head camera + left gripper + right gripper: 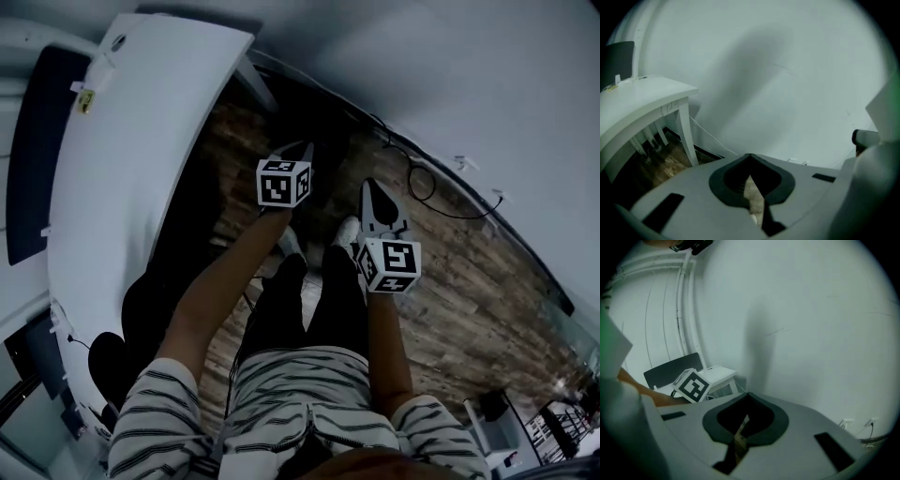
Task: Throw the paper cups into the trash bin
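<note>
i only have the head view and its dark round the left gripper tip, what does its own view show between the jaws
Observer: In the left gripper view, the left gripper has its jaws together, with nothing between them.
Operator: ok, any cup or bin ahead of it
Observer: Neither. That view shows only the white table standing on its legs, a bare wall and a thin cable running down the wall towards the floor.
</note>
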The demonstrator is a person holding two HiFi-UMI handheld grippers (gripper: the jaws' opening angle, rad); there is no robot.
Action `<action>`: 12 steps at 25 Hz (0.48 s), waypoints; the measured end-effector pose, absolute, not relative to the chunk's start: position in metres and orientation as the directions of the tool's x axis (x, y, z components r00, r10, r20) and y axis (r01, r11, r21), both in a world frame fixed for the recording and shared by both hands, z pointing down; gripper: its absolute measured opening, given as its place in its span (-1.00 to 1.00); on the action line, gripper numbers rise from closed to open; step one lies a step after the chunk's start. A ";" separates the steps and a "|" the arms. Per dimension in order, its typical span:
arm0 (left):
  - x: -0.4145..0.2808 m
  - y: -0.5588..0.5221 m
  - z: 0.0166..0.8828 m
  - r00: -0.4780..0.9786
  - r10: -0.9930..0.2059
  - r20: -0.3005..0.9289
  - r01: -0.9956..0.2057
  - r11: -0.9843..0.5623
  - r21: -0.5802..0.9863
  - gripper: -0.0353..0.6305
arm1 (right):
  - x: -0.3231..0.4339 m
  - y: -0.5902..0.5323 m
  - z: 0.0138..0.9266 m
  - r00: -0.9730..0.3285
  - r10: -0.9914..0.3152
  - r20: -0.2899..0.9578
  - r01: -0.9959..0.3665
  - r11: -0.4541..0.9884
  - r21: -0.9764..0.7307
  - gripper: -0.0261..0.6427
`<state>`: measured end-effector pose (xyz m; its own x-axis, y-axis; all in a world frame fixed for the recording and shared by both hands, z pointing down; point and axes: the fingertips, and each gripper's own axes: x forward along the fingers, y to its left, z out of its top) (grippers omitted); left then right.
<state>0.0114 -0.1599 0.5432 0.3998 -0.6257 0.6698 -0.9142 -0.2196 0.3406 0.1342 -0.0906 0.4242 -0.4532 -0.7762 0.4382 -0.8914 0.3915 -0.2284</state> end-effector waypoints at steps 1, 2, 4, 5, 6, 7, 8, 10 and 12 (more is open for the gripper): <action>0.012 -0.159 0.534 0.399 -0.635 0.662 -0.914 -0.217 0.343 -0.82 | 0.137 -0.092 0.418 -0.453 -0.780 0.433 -0.892 0.389 -0.232 -0.89; 0.012 -0.159 0.524 0.398 -0.644 0.653 -0.914 -0.214 0.346 -0.82 | 0.138 -0.094 0.412 -0.453 -0.782 0.428 -0.891 0.387 -0.235 -0.89; 0.012 -0.157 0.505 0.396 -0.663 0.635 -0.912 -0.206 0.354 -0.82 | 0.139 -0.096 0.401 -0.460 -0.783 0.419 -0.888 0.393 -0.238 -0.89; 0.012 -0.155 0.496 0.397 -0.671 0.626 -0.911 -0.204 0.358 -0.82 | 0.138 -0.097 0.395 -0.466 -0.781 0.415 -0.884 0.401 -0.238 -0.89; 0.012 -0.154 0.487 0.398 -0.679 0.617 -0.910 -0.208 0.358 -0.82 | 0.136 -0.098 0.389 -0.474 -0.778 0.411 -0.880 0.411 -0.238 -0.89; 0.013 -0.152 0.476 0.399 -0.687 0.607 -0.911 -0.218 0.351 -0.82 | 0.133 -0.098 0.382 -0.482 -0.776 0.406 -0.876 0.419 -0.239 -0.89; 0.015 -0.150 0.466 0.401 -0.695 0.597 -0.911 -0.233 0.340 -0.82 | 0.132 -0.098 0.375 -0.490 -0.775 0.400 -0.872 0.426 -0.242 -0.89; 0.015 -0.144 0.445 0.405 -0.713 0.573 -0.911 -0.262 0.317 -0.82 | 0.127 -0.097 0.360 -0.501 -0.775 0.384 -0.865 0.438 -0.246 -0.89; 0.011 -0.141 0.425 0.403 -0.735 0.545 -0.912 -0.275 0.304 -0.82 | 0.123 -0.098 0.345 -0.514 -0.777 0.362 -0.857 0.455 -0.241 -0.89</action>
<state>0.0110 -0.1408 0.4249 0.4033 -0.7352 0.5448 -0.9120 -0.2748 0.3044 0.1233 -0.0983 0.3450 -0.5142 -0.7773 0.3624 -0.8573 0.4549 -0.2409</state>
